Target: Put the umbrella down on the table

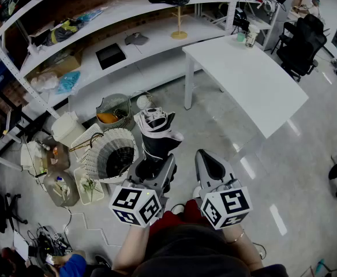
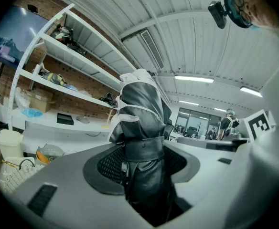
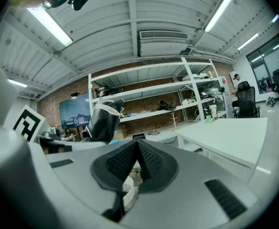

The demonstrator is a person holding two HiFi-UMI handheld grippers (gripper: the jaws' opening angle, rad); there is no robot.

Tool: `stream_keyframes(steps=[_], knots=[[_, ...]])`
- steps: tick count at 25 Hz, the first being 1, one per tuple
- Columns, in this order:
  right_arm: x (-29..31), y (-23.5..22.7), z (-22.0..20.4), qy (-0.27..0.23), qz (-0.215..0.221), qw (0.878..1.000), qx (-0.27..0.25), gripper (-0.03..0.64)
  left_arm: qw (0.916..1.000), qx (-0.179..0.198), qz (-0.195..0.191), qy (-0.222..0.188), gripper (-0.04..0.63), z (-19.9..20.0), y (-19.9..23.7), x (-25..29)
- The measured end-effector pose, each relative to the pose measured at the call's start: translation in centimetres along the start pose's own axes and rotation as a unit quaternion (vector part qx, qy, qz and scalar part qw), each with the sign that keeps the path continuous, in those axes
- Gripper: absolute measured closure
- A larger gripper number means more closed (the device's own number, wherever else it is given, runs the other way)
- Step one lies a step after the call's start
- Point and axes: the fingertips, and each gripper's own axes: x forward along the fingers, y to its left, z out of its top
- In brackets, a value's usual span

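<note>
Found left tool (image 1: 155,169) clamped on furled umbrella (image 1: 157,133), held upright at lower centre of head view. Found right tool (image 1: 210,165) with jaws together, empty. Judged carry step in hand: placed table (image 1: 255,79) upper right, well apart. Needed next: carry across, lower, lay flat.

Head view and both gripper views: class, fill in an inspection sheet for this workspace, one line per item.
Surface: white table, mostly bare, small items at its far corner.
Job's things: folded umbrella, held over the floor, not yet on the table.
Clutter: baskets and bottles on the floor.
Grippers: left hand-held gripper shut on the umbrella; right hand-held gripper shut, empty.
Cables: tangle on the floor.
Surroundings: white shelving, office chair.
</note>
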Motion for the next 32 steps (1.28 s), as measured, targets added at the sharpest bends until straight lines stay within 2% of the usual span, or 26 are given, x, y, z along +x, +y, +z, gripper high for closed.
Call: stream_keyframes(steps=[6,18,32], knots=[[-0.5,-0.6,0.2,-0.008,0.001,1.0,0.01,0.598,0.9999,0.013,-0.009,0.001,0.371,0.2,-1.2,0.5],[0.1,-0.8,0.7,-0.011,-0.012,1.0,0.006,0.598,0.9997,0.019,-0.012,0.006,0.371,0.6,-0.5,0.9],[4.3,-3.0,0.4,-0.001,-0.007,1.0,0.016,0.598,0.9998,0.018,-0.005,0.012,0.371,1.1,1.8,4.8]])
